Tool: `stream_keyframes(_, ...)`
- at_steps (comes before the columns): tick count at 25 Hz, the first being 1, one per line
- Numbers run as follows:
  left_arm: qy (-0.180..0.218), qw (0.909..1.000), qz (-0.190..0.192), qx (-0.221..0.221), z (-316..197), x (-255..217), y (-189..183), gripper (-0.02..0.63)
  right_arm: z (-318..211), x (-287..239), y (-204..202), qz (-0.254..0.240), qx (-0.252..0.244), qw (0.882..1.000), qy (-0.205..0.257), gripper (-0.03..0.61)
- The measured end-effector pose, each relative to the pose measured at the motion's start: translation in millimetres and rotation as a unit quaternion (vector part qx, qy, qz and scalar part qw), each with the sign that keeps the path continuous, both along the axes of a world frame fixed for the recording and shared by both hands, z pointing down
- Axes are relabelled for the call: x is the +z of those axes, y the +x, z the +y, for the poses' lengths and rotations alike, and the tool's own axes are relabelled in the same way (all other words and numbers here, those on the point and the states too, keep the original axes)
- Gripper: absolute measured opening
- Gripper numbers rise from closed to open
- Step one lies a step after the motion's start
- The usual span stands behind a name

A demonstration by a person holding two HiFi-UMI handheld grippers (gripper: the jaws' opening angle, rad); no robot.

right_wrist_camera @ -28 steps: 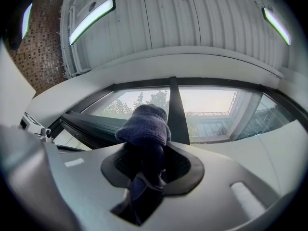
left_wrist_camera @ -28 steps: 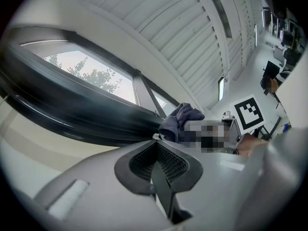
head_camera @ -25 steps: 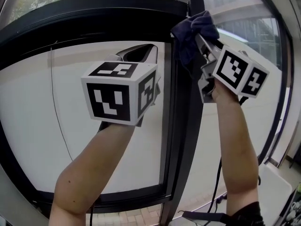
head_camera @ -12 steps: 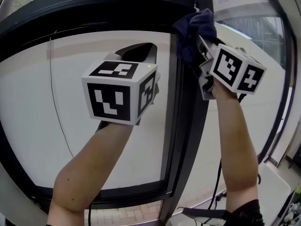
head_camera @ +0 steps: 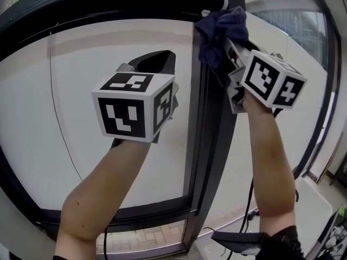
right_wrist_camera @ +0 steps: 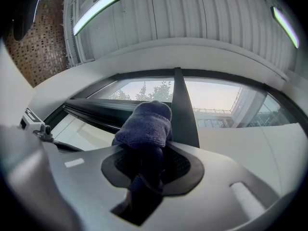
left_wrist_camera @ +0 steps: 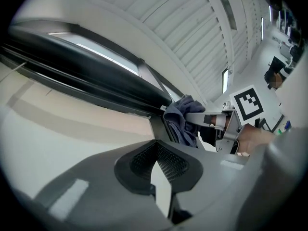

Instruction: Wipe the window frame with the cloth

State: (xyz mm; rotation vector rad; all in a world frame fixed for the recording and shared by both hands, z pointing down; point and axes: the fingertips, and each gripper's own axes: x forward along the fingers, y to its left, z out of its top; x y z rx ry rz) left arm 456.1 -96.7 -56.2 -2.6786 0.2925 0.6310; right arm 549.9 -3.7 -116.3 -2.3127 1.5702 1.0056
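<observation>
A dark blue cloth (head_camera: 219, 34) is pressed against the black upright bar of the window frame (head_camera: 209, 145), near where it meets the top bar. My right gripper (head_camera: 229, 41) is shut on the cloth, which bulges out past its jaws (right_wrist_camera: 147, 121). My left gripper (head_camera: 161, 57) is held up in front of the left pane, just left of the upright bar, shut with nothing in it. In the left gripper view, that gripper (left_wrist_camera: 156, 147) has its pads meeting at the tip, and the cloth (left_wrist_camera: 183, 119) shows beyond them.
The black top bar (head_camera: 108, 10) curves across the left pane, and a lower bar (head_camera: 135, 213) closes it at the bottom. A thin cable (head_camera: 249, 210) hangs below my right arm. A white surface (head_camera: 317, 210) sits at the bottom right.
The right gripper has slid the cloth a little higher up the upright bar. The left gripper has stayed nearly where it was.
</observation>
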Motion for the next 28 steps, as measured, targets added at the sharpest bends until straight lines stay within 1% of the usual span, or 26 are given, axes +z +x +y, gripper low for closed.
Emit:
stream_keyframes(4, -0.001, 1.0000, -0.010, 0.000, 0, 11, 2, -0.006, 1, 11, 1, -0.004, 0.004, 1.000, -0.003, 0.115)
stream_keyframes(16, -0.009, 0.9997, -0.018, 0.012, 5, 35, -5, -0.006, -1, 50, 3, -0.017, 0.010, 1.000, -0.024, 0.117)
stream_keyframes(20, -0.011, 0.9993, -0.030, 0.018, 7, 49, -2, -0.006, -2, 67, 3, -0.017, 0.015, 0.999, -0.031, 0.116)
stream_keyframes(22, -0.007, 0.9992, -0.036, 0.016, 7, 54, 0, -0.006, -3, 74, 3, -0.013, 0.017, 0.999, -0.035, 0.117)
stream_keyframes(28, -0.008, 0.9988, -0.047, 0.014, 7, 68, 4, -0.006, -3, 99, 4, -0.021, 0.014, 0.999, -0.046, 0.117)
